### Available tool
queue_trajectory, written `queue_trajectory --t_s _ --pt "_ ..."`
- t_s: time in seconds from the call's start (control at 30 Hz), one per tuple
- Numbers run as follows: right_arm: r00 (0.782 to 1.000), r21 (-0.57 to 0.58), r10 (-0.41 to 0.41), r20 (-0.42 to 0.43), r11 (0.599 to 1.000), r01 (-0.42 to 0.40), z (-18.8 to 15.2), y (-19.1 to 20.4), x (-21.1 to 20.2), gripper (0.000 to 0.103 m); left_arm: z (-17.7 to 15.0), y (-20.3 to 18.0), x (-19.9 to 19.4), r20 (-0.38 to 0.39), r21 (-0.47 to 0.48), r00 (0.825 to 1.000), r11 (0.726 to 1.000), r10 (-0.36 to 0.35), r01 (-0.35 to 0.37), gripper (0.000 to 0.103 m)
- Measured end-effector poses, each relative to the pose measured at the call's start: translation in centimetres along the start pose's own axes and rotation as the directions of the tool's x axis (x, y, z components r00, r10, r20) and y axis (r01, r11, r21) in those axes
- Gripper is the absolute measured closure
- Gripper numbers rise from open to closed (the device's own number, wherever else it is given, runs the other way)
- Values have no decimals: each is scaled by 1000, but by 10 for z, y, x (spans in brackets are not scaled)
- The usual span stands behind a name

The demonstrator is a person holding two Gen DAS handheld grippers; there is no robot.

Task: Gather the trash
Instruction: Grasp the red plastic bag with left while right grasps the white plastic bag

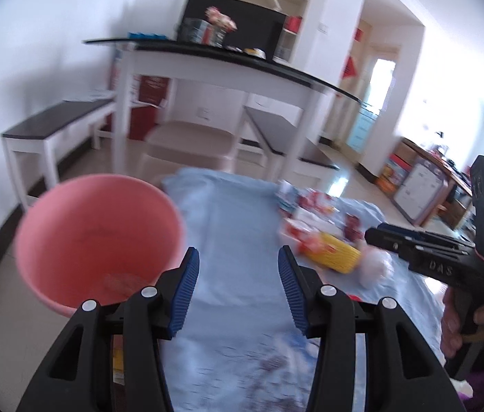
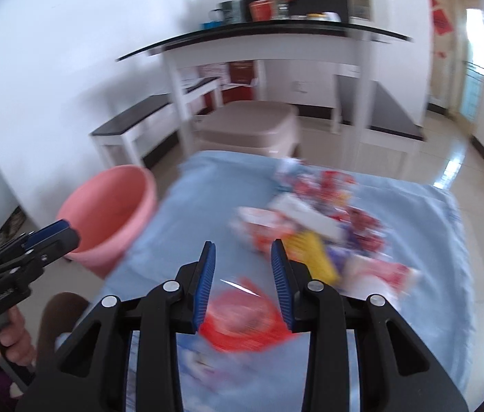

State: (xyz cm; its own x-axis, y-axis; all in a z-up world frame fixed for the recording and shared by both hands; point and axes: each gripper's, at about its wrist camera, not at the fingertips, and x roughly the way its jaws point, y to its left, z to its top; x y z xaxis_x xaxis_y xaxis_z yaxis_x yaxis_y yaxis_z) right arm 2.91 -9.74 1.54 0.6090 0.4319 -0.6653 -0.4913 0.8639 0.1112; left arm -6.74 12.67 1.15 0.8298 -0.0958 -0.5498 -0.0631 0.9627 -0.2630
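My right claw (image 2: 243, 276) gapes empty above a red wrapper (image 2: 242, 322); the pink bucket (image 2: 111, 216) waits at ten o'clock. Through this blur, I may pinch the blue cloth (image 2: 190, 199) too.

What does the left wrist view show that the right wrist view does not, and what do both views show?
Only the left wrist view shows the bottom inside the pink bucket and the right gripper from the side. Only the right wrist view shows a red wrapper between the open right gripper's fingers. Both show the bucket, the blue cloth, the yellow packet in the trash pile, and the black-topped table.
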Motion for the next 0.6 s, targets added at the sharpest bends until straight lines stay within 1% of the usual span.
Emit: queue_trajectory --t_s 0.03,0.13,0.23,0.27,0.4,0.6 --pt "1000 14 -18 -1 1000 18 -4 -11 -3 69 -3 -7 5 -21 9 999 999 -31 31 56" --pt "999 62 -50 -13 997 51 -18 -35 -9 69 -9 -24 19 -74 25 994 996 -80 82 56" --pt "996 112 -80 -37 990 83 -33 -61 -13 68 -18 -41 33 -121 50 986 992 -111 118 56" --pt "995 119 -90 -42 988 94 -36 -65 -14 68 -22 -48 39 -138 62 983 990 -117 127 56" --pt "989 148 -132 -64 979 140 -52 -86 -18 68 -29 -65 58 -192 81 974 987 -119 136 56" --pt "986 201 -143 -83 967 157 -67 -107 -21 68 -35 -78 86 -241 105 968 989 -75 103 56"
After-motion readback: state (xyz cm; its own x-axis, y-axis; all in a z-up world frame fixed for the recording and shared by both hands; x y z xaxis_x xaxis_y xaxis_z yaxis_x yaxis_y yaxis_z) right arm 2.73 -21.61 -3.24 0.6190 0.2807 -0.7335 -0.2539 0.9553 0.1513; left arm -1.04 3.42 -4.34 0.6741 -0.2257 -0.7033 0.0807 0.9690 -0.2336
